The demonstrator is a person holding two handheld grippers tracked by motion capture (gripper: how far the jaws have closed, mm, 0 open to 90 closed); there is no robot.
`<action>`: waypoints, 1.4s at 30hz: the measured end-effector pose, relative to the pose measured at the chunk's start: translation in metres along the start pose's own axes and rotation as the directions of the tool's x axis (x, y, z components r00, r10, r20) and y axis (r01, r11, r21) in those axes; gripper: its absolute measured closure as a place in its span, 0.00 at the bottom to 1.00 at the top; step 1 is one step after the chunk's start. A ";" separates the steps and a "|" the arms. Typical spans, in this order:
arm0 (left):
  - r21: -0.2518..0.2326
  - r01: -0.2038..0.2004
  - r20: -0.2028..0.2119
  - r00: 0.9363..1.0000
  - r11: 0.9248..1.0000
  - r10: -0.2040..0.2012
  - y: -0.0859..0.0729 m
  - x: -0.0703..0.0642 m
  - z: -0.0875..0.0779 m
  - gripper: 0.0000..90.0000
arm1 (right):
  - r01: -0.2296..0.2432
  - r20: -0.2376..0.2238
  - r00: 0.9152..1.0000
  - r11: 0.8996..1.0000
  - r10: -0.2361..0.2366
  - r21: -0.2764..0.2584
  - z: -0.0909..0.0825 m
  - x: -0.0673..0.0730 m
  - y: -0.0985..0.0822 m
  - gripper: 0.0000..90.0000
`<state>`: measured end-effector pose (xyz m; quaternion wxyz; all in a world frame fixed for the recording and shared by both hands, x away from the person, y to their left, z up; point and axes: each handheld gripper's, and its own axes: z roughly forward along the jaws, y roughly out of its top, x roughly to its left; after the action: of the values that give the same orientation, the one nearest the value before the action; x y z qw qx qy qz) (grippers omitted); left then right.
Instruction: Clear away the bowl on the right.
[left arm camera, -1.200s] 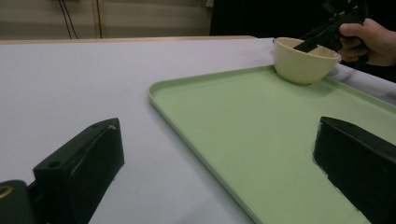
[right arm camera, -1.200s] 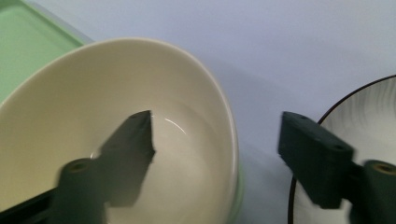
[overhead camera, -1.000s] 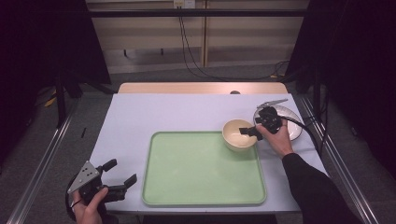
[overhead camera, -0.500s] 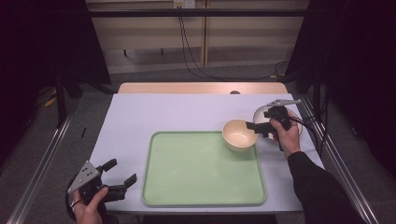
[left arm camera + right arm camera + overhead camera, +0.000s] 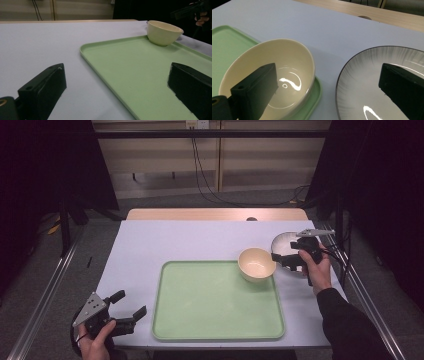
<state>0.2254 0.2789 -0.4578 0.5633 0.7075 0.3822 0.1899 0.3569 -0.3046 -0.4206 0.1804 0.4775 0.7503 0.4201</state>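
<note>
A cream bowl point(image 5: 256, 264) sits on the far right corner of the green tray point(image 5: 215, 310). Just right of it lies a grey plate with a dark rim point(image 5: 281, 244). My right gripper point(image 5: 278, 260) hovers over the plate's near edge, open, its jaws pointing left at the bowl and apart from it. In the right gripper view the bowl point(image 5: 277, 75) lies behind the left jaw and the plate point(image 5: 372, 75) behind the right one. My left gripper point(image 5: 133, 302) rests open at the table's front left, beside the tray point(image 5: 130, 67), with nothing between its jaws.
The white table point(image 5: 200, 240) ends in a wooden strip at the back. Metal rails run along both sides of the table. From the left gripper view the bowl point(image 5: 163, 32) and the right gripper point(image 5: 190, 11) appear at the far right.
The right gripper has drawn back to the right from the bowl's rim to above the plate. The bowl stays on the tray corner. The left gripper has not moved.
</note>
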 end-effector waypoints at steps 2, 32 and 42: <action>0.000 0.002 0.000 1.000 1.000 -0.002 0.000 0.000 0.000 0.02 | 0.001 0.021 1.000 1.000 -0.001 -0.013 -0.004 -0.002 -0.002 0.02; -0.005 0.005 -0.013 1.000 1.000 -0.005 0.000 0.000 0.000 0.02 | -0.015 0.099 0.995 0.990 0.029 -0.139 -0.070 0.006 -0.047 0.03; -0.011 0.010 -0.013 1.000 1.000 -0.010 0.000 -0.001 0.000 0.02 | -0.003 0.093 0.995 0.987 0.018 -0.158 -0.088 0.014 -0.061 0.03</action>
<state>0.2247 0.2786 -0.4575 0.5654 0.7014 0.3883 0.1938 0.2568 -0.3446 -0.4163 0.2507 0.4849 0.7027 0.4563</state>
